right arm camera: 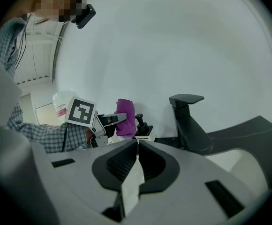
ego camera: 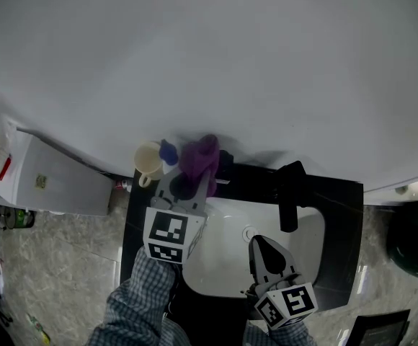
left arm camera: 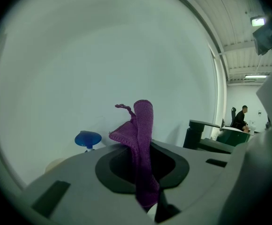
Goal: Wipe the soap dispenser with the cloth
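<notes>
Knitted purple cloth [left arm camera: 144, 121] in left tongs [left arm camera: 143, 159]

A black counter [ego camera: 342, 222] bears a cream cup [ego camera: 148, 161], soap dispenser [right arm camera: 144, 129] and faucet [ego camera: 290, 197].

One overhead, two low — cloth [ego camera: 199, 158] shared

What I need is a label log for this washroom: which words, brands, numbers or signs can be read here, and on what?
No text reads clearly anywhere.
On the left gripper and right gripper: square black-and-white markers, patterns only, no letters.
On the white box: a small label and a red mark, too small to read.
On the plastic bottle: a pinkish label, blurred.
</notes>
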`<state>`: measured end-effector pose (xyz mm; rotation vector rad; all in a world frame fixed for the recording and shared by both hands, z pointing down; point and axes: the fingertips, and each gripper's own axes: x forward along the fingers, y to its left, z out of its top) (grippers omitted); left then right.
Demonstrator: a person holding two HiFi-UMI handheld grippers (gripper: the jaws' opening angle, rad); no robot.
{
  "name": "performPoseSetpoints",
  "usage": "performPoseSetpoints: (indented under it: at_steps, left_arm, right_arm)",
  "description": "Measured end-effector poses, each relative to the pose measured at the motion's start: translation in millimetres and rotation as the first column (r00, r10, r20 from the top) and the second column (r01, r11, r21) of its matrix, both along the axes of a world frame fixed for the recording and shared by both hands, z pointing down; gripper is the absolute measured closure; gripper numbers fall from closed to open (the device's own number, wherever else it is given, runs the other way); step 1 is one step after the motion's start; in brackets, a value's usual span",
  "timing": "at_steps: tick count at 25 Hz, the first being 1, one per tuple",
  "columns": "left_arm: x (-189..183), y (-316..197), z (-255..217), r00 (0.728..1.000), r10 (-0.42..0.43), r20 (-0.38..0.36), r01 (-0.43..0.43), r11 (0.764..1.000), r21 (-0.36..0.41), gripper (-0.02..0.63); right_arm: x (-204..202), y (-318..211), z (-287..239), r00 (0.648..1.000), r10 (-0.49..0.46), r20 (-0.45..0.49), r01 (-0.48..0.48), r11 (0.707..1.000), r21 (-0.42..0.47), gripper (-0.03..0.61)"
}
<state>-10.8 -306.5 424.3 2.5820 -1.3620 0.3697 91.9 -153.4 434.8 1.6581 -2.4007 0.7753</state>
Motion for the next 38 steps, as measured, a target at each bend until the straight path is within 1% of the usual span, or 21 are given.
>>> performPoseSetpoints:
  at_steps: [4,7,9,12,15,24,30,35,38]
  left_arm:
    - [-6,-4,6,0.999,-0.023,0.023,0.023,1.000,0.006,0.551]
    - [-11,-8,7,0.994,-0.063,0.085,0.060,0.998,0.030,0.551]
    - [-16,-9,10,0.991,-0.085,0.108,0.082,0.996,0.029,0.551]
    - [-20,-10,17,0.989,-0.102,0.102,0.102,0.995,0.007,0.551]
    - [-22,-10,25,0.987,-0.114,0.115,0.115,0.993,-0.011,0.551]
    - [-8,-9,49,0.992,-0.089,0.092,0.094,0.994,-0.058,0.551]
    - [-1,-10,65,0.993,-0.063,0.100,0.073,0.993,-0.095,0.551]
    - [-2,-5,73,0.994,-0.070,0.084,0.080,0.990,-0.117,0.551]
    - [-7,3,71,0.994,-0.067,0.092,0.078,0.988,-0.130,0.551]
  right_arm:
    - [-1,-1,1,1.000,0.001,0.001,-0.001,1.000,-0.005,0.554]
    - [0,-3,4,1.000,-0.002,-0.001,0.001,1.000,-0.008,0.554]
    - [0,-3,5,1.000,-0.001,-0.001,0.001,1.000,-0.009,0.554]
    - [-1,-3,6,1.000,-0.003,0.001,0.003,1.000,-0.014,0.554]
    - [0,-3,8,1.000,-0.003,-0.001,0.003,1.000,-0.017,0.554]
    - [6,2,17,1.000,0.010,-0.004,-0.010,0.999,-0.040,0.554]
    - [9,5,19,1.000,0.019,0.000,-0.019,0.999,-0.041,0.554]
    - [13,6,20,1.000,0.025,0.003,-0.025,0.999,-0.042,0.554]
    - [12,6,16,1.000,0.024,0.007,-0.024,0.999,-0.037,0.554]
